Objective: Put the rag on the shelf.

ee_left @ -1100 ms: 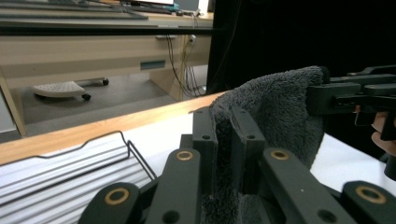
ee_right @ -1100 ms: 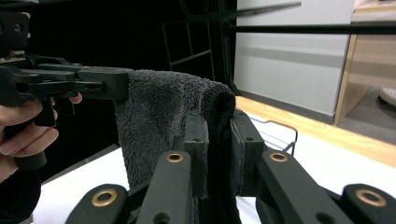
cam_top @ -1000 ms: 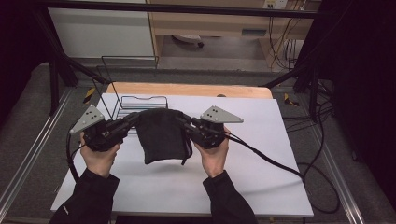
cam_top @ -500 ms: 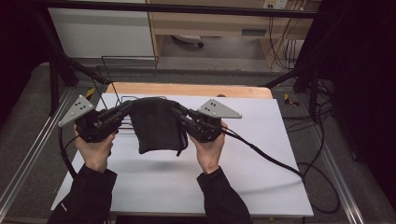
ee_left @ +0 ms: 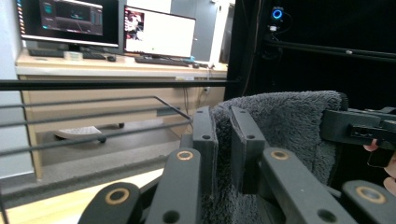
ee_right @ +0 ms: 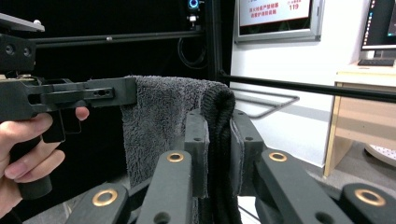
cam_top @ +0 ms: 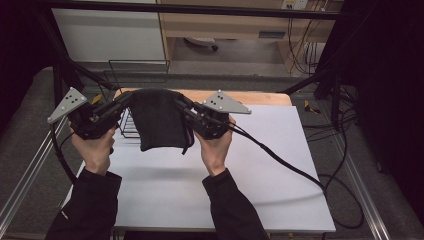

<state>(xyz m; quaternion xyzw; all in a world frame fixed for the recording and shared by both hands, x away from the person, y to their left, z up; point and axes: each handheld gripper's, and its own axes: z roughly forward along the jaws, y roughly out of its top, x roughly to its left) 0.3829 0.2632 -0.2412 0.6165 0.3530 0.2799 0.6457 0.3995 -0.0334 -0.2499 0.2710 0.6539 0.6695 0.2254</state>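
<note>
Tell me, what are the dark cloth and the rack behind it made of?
The cloth looks like soft, fluffy terry or fleece: its fuzzy, looped pile shows close up. The rack looks like thin metal wire with a dark coating, judging by its slim, straight bars.

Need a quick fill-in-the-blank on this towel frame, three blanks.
1. The dark grey towel is held by ____ grippers at once.
2. The left gripper is ____ on the towel's edge.
3. The towel hangs in front of a black ____ rack on the table.
Missing words: two; shut; wire
</note>
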